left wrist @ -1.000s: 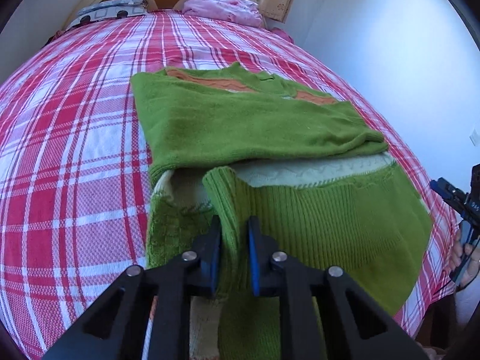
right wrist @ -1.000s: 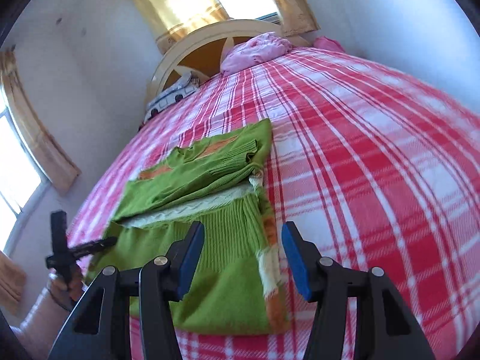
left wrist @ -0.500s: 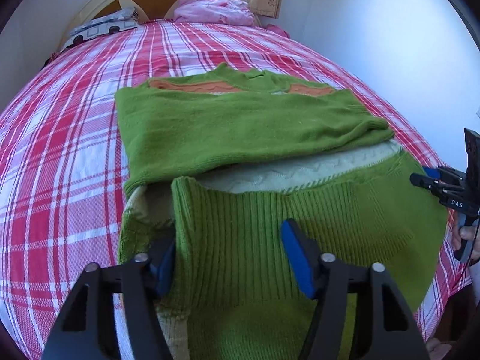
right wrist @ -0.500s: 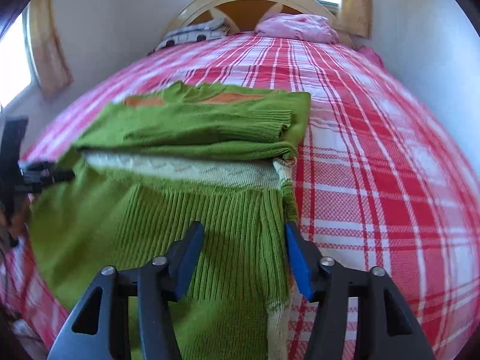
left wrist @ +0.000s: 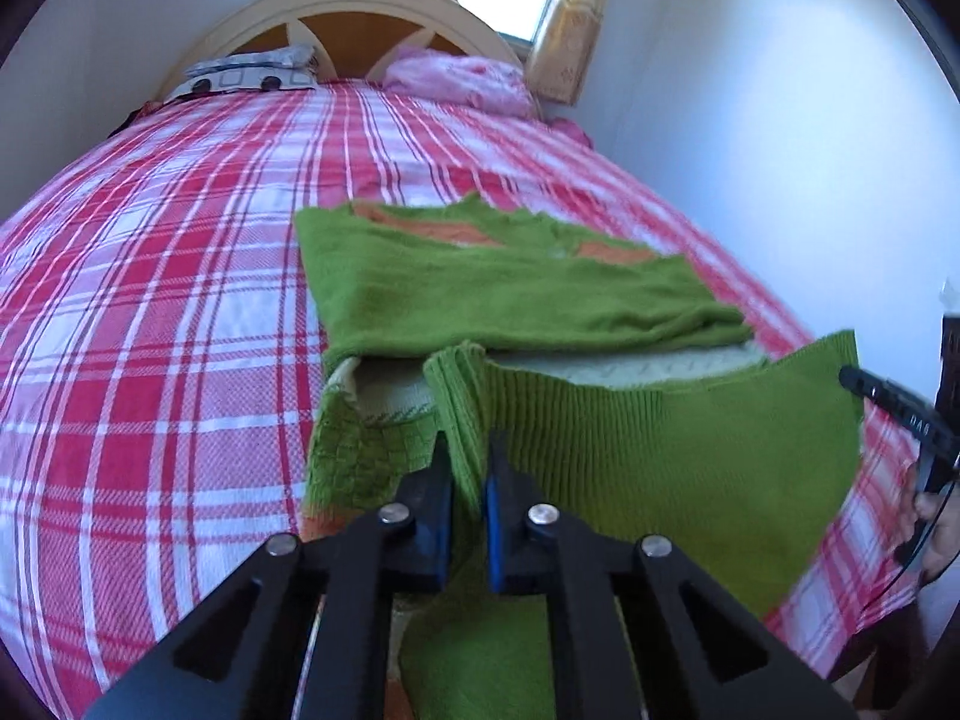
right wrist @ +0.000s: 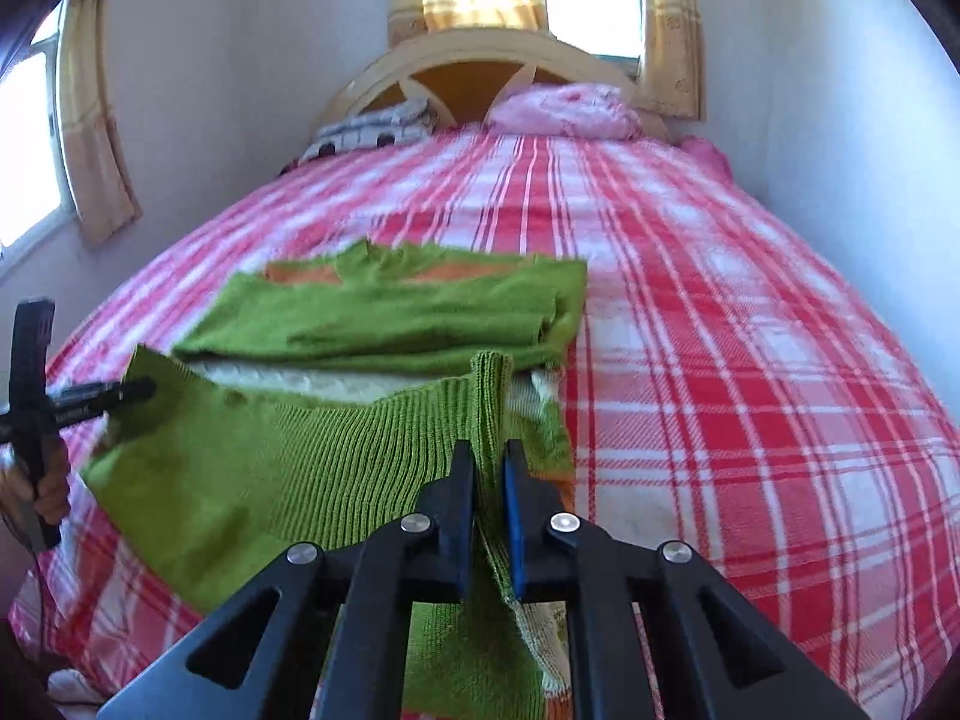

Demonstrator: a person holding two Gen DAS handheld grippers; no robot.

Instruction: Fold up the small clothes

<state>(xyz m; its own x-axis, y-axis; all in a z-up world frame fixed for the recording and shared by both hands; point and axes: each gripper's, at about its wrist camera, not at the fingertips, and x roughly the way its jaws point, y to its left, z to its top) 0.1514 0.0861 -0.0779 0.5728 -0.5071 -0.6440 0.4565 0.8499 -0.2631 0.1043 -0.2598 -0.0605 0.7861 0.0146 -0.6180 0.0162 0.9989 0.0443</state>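
Both grippers, open half a second ago, now pinch the sweater's [left wrist: 630, 468] hem: left gripper [left wrist: 467, 483] at its left corner, right gripper [right wrist: 487, 489] at its right. Hem runs crosswise between me; the folded body lies ahead on the bed [left wrist: 150, 312].

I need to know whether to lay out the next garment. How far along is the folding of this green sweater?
Partway. Done: the sleeves are folded flat across the upper part of the sweater on the bed. In hand: the left tool and right tool each pinch a bottom corner of the ribbed hem, lifted off the bed. Left: carrying the hem up over the sleeves, then letting go.
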